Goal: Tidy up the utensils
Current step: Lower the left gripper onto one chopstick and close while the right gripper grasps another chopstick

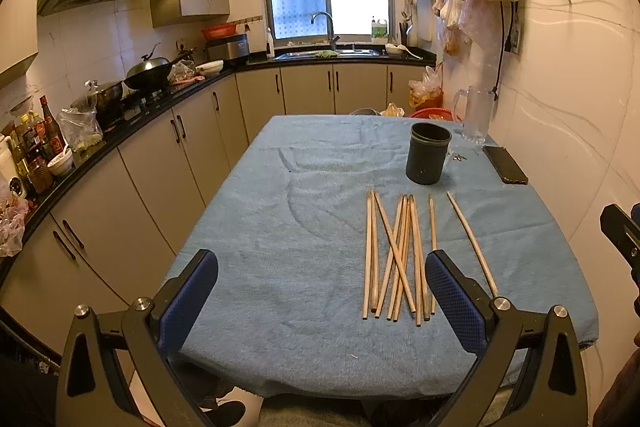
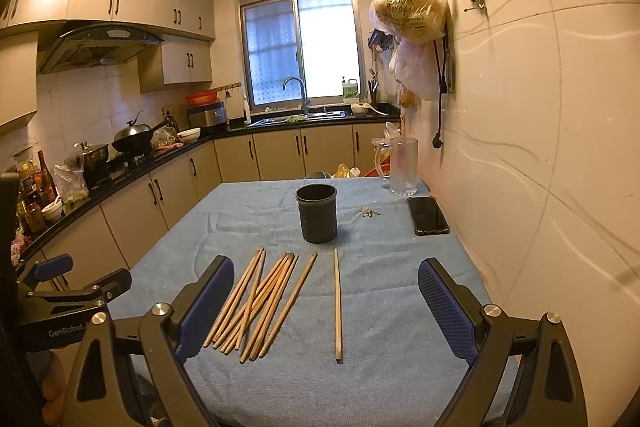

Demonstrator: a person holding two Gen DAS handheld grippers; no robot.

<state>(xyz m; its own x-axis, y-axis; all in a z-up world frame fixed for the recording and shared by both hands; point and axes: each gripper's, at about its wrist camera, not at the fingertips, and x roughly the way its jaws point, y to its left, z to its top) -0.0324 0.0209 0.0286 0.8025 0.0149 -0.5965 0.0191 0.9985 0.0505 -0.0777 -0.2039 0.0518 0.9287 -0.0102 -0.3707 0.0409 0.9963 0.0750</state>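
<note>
Several wooden chopsticks [image 1: 394, 255] [image 2: 260, 303] lie loosely crossed on the blue cloth of the table [image 1: 280, 227] [image 2: 380, 267]. One single chopstick [image 1: 472, 243] [image 2: 337, 305] lies apart to their right. Behind them stands a dark round holder cup [image 1: 427, 158] [image 2: 317, 213], upright and showing nothing inside. My left gripper [image 1: 320, 301] is open above the table's near edge, left of the pile. My right gripper [image 2: 326, 311] is open too, and the single chopstick lies on the cloth between its fingers. Nothing is held.
A black phone [image 1: 505, 163] [image 2: 428, 215] lies by the right wall, with a clear glass pitcher [image 1: 476, 115] [image 2: 402, 167] behind it and small bits [image 2: 370, 213] nearby. Kitchen counters with pots and bottles [image 1: 36, 147] run along the left.
</note>
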